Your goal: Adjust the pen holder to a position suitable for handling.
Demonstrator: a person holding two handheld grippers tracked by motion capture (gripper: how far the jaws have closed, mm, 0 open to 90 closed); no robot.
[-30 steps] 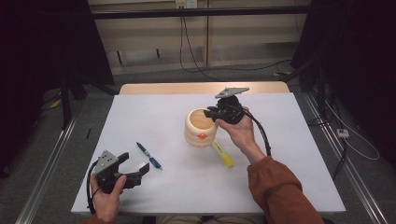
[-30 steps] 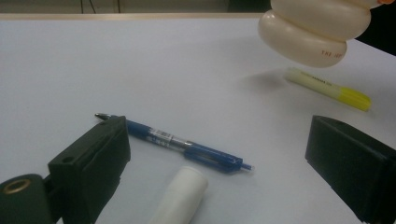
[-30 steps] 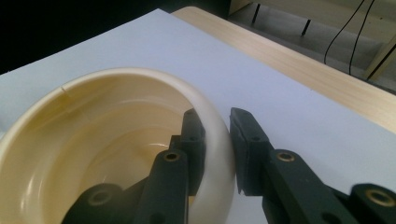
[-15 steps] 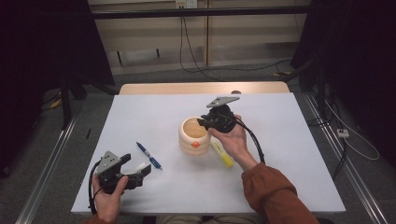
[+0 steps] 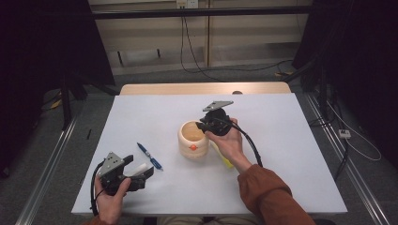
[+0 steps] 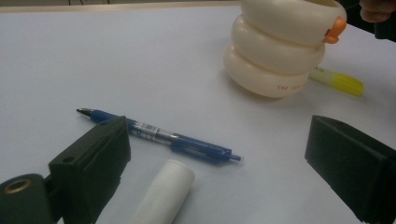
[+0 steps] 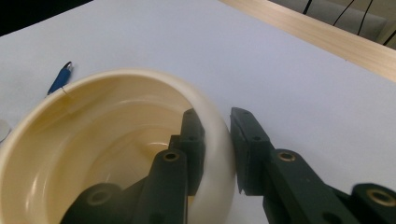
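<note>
- At the middle of the white matte table [image 5: 291,140], a cream holder [image 5: 193,140] stood upright, its glossy body shaped like three stacked rounded rings, with a small orange knob on its side.
- The right gripper [image 7: 215,122] pinched the holder's thick rim: one black jaw sat inside the smooth hollow, the other outside, both pressed against the wall.
- A yellow highlighter [image 6: 337,81] lay flat just behind the holder's base, partly hidden by the hand in the high view.
- Nearer the left edge, a slim blue pen [image 6: 161,136] with a clear barrel lay flat, well apart from the holder.
- The left gripper [image 6: 217,161] rested low over the table with its blocky black jaws spread wide, pinching nothing.
- A plain white cylinder [image 6: 166,193] lay between those jaws, just beside the pen.
</note>
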